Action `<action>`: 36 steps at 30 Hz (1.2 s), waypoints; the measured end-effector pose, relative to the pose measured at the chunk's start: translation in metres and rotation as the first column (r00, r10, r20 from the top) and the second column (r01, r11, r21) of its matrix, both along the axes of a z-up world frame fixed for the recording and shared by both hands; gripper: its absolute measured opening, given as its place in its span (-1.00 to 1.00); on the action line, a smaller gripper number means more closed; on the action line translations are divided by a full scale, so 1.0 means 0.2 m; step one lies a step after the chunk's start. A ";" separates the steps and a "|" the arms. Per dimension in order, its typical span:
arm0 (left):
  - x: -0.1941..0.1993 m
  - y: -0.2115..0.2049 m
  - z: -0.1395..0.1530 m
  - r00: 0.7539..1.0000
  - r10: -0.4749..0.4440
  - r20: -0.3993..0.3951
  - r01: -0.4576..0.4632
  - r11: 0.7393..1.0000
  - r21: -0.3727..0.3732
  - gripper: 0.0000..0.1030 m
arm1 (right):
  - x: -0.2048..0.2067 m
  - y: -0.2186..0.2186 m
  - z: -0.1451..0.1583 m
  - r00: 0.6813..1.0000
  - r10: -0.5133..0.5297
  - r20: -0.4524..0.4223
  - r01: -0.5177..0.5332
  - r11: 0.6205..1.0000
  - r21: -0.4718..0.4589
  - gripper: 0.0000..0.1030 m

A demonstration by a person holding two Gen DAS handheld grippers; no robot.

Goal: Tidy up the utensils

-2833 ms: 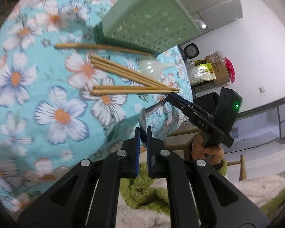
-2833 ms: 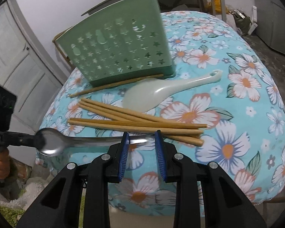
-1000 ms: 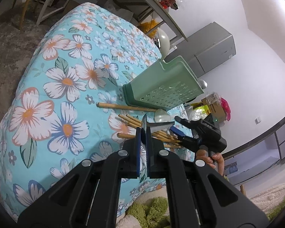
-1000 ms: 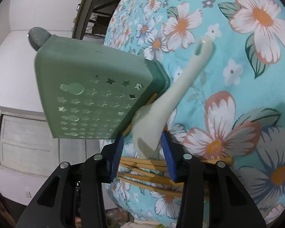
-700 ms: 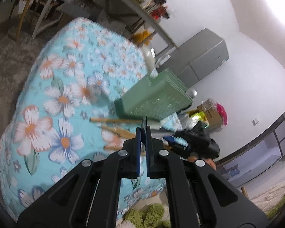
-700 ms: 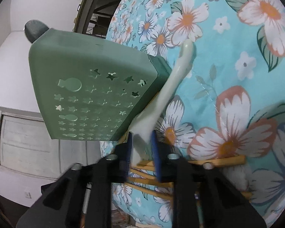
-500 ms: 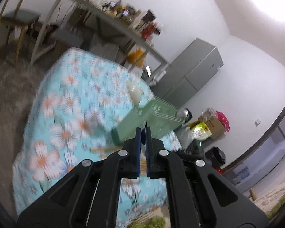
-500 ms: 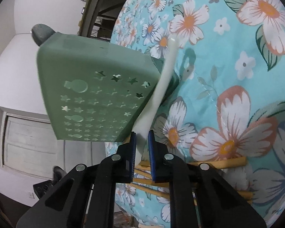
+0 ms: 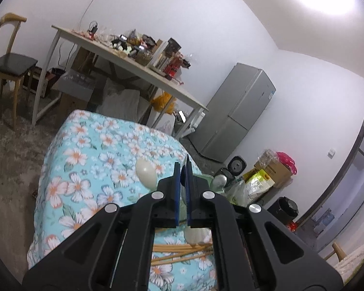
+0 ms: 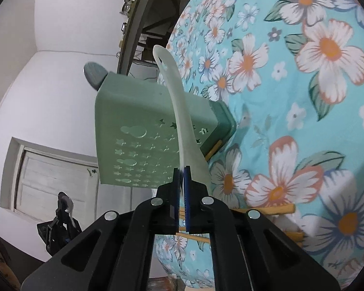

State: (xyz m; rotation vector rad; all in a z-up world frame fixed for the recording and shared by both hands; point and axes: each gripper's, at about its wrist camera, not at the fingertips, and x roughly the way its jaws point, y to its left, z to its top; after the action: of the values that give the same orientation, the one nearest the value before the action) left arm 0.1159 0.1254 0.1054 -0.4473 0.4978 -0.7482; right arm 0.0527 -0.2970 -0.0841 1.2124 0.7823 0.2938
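Observation:
My right gripper (image 10: pixel 182 169) is shut on the bowl end of a white spoon (image 10: pixel 174 89); its handle rises off the floral tablecloth (image 10: pixel 303 97) in front of the green utensil holder (image 10: pixel 138 131). Several wooden chopsticks (image 10: pixel 267 209) lie on the cloth beside the fingers. My left gripper (image 9: pixel 182 167) is high above the table, shut on the thin handle of a metal spoon (image 9: pixel 187 161). From the right wrist view that left gripper (image 10: pixel 63 218) is at lower left with the metal spoon's bowl (image 10: pixel 66 201) sticking up. The chopsticks (image 9: pixel 182 247) show under the left fingers, which hide most of the holder.
A white spoon (image 9: pixel 146 172) and a metal spoon (image 9: pixel 218 181) stand in the holder. Beyond the table (image 9: pixel 85 169) are a cluttered desk (image 9: pixel 133 55), a chair (image 9: pixel 9 65), a grey fridge (image 9: pixel 235 114) and boxes and bags (image 9: pixel 267 172). A white door (image 10: pixel 53 181) is behind the holder.
The right gripper shut on the white spoon's bowl and tipped its handle up off the cloth. The left gripper rose with the metal spoon, so its view now takes in the room.

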 end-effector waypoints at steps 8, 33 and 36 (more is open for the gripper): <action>0.02 -0.07 0.19 0.980 0.090 0.177 -0.119 0.980 0.158 -0.96 | -0.07 -0.08 0.03 0.998 -0.029 0.050 0.027 0.999 0.026 -0.96; 0.18 -0.44 0.28 0.896 0.097 0.433 -0.306 0.841 0.446 -0.97 | -0.18 -0.18 0.04 0.995 -0.056 0.081 0.054 0.998 0.028 -0.96; 0.19 -0.48 0.27 0.892 0.084 0.445 -0.308 0.832 0.462 -0.97 | -0.18 -0.18 0.04 0.995 -0.057 0.078 0.054 0.998 0.030 -0.96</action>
State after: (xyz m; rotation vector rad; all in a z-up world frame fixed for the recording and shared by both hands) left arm 0.1533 0.0300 0.1595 0.1747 0.2333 -0.4515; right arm 0.0165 -0.3330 -0.0765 1.2397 0.6773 0.3059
